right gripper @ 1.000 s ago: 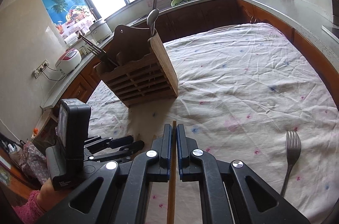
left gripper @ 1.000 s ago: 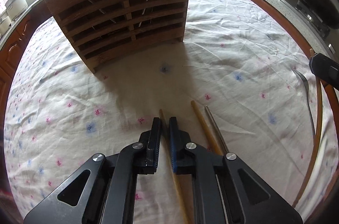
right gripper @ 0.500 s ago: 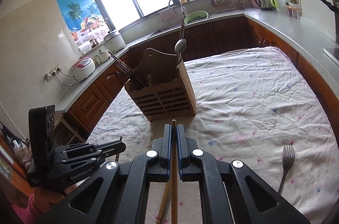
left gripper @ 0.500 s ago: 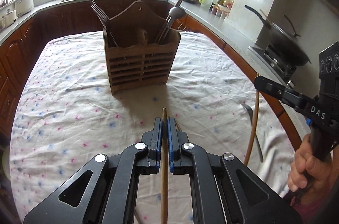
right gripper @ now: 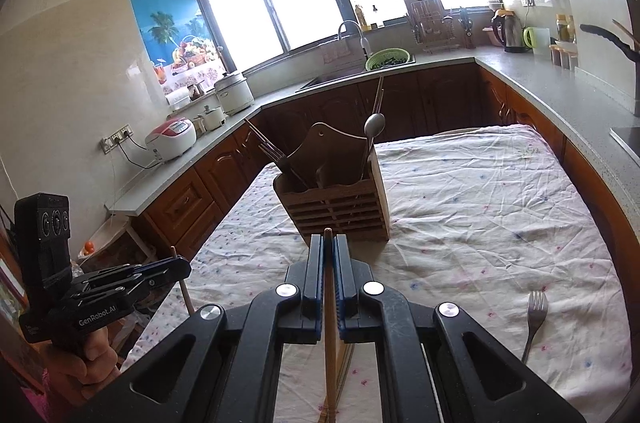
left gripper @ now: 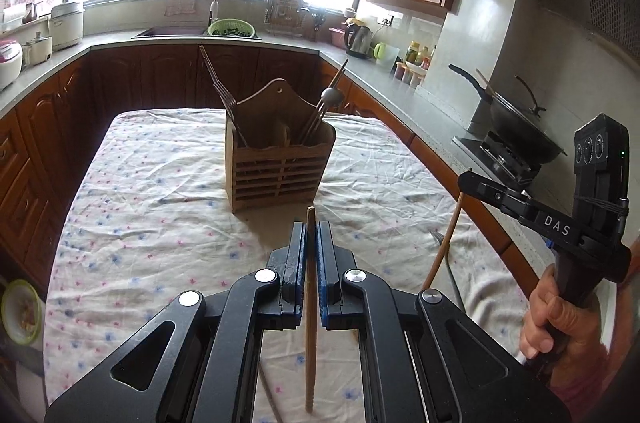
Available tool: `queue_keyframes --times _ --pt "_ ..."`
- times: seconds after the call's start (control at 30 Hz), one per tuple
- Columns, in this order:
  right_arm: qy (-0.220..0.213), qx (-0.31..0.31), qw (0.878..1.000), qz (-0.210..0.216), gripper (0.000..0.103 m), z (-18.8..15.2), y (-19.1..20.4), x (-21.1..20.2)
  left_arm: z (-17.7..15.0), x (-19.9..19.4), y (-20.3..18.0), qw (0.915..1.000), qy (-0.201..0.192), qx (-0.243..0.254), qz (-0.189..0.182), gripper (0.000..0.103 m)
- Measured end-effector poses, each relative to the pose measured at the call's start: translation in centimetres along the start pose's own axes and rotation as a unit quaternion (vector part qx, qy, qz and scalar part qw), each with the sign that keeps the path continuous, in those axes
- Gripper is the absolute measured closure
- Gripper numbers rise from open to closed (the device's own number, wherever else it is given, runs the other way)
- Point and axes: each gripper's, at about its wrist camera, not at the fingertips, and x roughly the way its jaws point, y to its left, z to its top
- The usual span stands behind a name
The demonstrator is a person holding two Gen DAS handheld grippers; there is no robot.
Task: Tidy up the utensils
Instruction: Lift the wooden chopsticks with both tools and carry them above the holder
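Observation:
A wooden utensil holder (left gripper: 276, 167) stands mid-table with forks at its left and a spoon (left gripper: 332, 96) at its right; it also shows in the right wrist view (right gripper: 340, 203). My left gripper (left gripper: 311, 227) is shut on a wooden chopstick (left gripper: 310, 323), held above the table, short of the holder. My right gripper (right gripper: 328, 241) is shut on another wooden chopstick (right gripper: 330, 343), also raised and pointing at the holder. A fork (right gripper: 534, 319) lies on the cloth at the right.
The table carries a floral cloth (left gripper: 160, 207). Kitchen counters surround it, with a sink (left gripper: 176, 32), a kettle (right gripper: 506, 31), a rice cooker (right gripper: 172, 139) and a wok (left gripper: 516, 121) on a stove at the right.
Both grippers have risen from the cloth and drawn back, each lifting its chopstick. The holder now looks farther away.

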Motion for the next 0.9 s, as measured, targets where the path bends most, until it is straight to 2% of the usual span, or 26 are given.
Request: queue_keyframes --times 0.33,0.53,0.9 --pt "-0.024 -0.015 1.000 -0.002 0.098 1.4 1.1 -0.9 1.5 -1.3 0.9 0.9992 -0.037 -0.012 0.011 0.099" --pt "-0.029 -0.018 0.999 -0.002 0.099 2.0 1.4 -0.5 2.5 -1.4 1.6 0.9982 -0.055 -0.024 0.006 0.099" --pt "-0.052 -0.029 0.998 -0.012 0.099 4.0 1.5 0.6 5.2 -1.4 2.5 0.9941 -0.103 -0.031 0.018 0.099"
